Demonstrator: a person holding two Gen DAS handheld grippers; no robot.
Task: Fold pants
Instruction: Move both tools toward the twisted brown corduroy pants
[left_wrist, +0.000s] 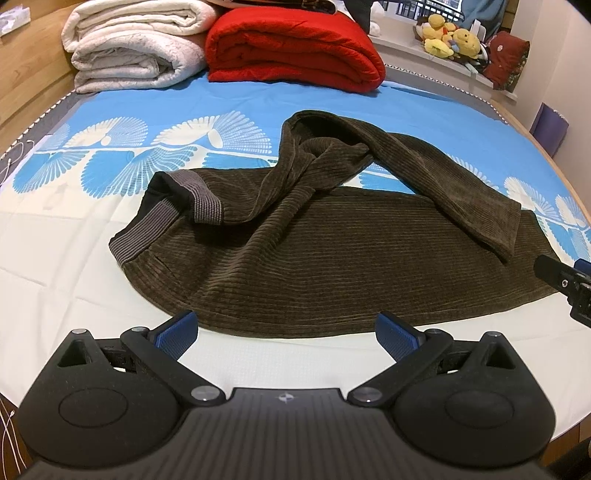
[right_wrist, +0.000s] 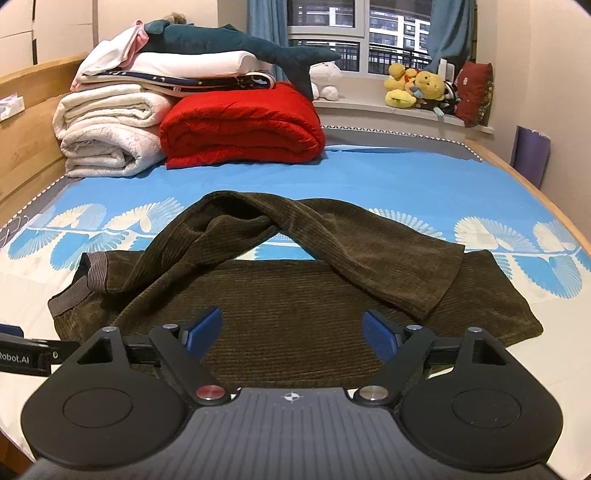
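The bed carries the pants, which lie crosswise near its front edge: the waistband is at the left, one leg is flat along the front, and the other leg loops back over it in a twisted arch. Folding has not really begun; this looks like the straightening step. The left gripper hovers just short of the front hem, fingers wide and empty. The right gripper hangs over the flat leg, fingers wide, nothing between them. Next, the stray cuff probably needs pinching and drawing out straight.
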